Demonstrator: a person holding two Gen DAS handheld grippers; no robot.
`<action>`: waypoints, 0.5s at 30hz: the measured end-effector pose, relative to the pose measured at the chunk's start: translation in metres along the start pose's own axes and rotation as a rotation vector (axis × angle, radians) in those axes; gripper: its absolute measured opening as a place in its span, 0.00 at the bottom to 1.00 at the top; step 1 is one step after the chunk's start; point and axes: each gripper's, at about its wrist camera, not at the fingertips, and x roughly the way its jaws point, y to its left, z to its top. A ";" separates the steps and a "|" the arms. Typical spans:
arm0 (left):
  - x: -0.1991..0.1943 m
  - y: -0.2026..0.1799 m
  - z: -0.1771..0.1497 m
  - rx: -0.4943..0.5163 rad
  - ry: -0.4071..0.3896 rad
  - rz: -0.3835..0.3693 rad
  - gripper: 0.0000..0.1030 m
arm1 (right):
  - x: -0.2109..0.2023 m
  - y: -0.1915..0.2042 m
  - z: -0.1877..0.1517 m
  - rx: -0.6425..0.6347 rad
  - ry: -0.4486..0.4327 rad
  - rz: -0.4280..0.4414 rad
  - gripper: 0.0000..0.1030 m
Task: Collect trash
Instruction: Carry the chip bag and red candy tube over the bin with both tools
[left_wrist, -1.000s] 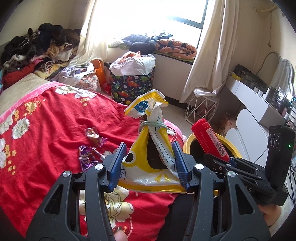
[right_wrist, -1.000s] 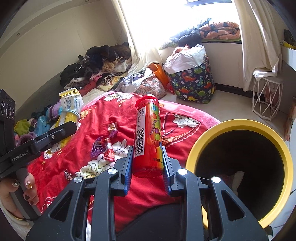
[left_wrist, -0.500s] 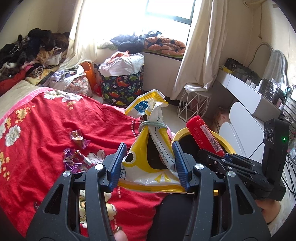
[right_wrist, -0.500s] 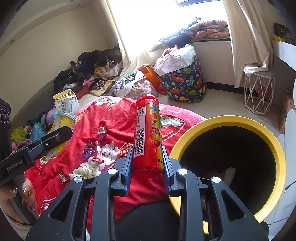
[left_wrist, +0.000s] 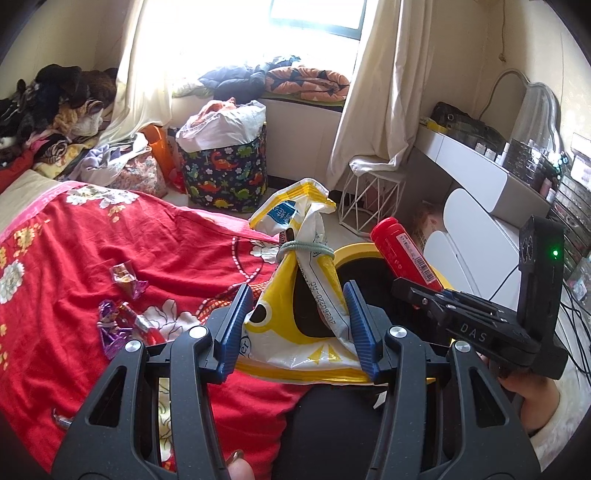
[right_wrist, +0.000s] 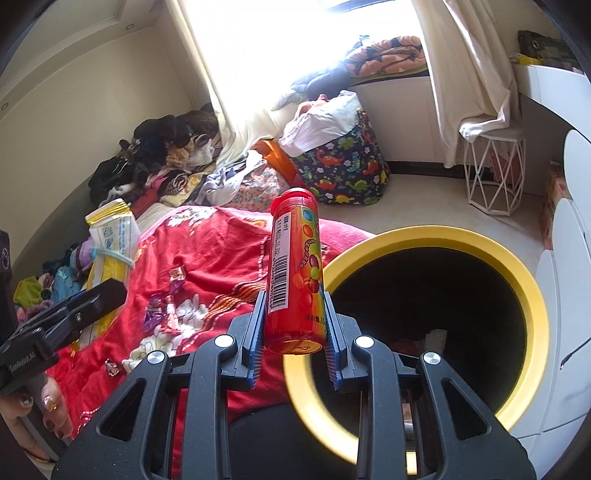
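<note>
Black frames with silver screws and ribbed blue pads (left_wrist: 360, 328) are seen on both grippers; fingernails (right_wrist: 50, 402) are painted.

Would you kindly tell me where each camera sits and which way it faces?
Left wrist: on the left gripper, facing bed and window; it holds a yellow snack bag; the right gripper and hand show.
Right wrist: on the right gripper, over the yellow bin, holding a red candy tube.
Shared: bag, tube, bin, red bedspread.
</note>
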 end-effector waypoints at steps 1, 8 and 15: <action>0.001 -0.002 0.000 0.003 0.002 -0.002 0.42 | 0.000 -0.003 0.000 0.008 -0.002 -0.005 0.26; 0.014 -0.015 -0.003 0.026 0.024 -0.023 0.42 | -0.004 -0.022 -0.001 0.049 -0.017 -0.036 0.26; 0.031 -0.031 -0.003 0.054 0.047 -0.053 0.42 | -0.008 -0.043 -0.002 0.084 -0.021 -0.081 0.26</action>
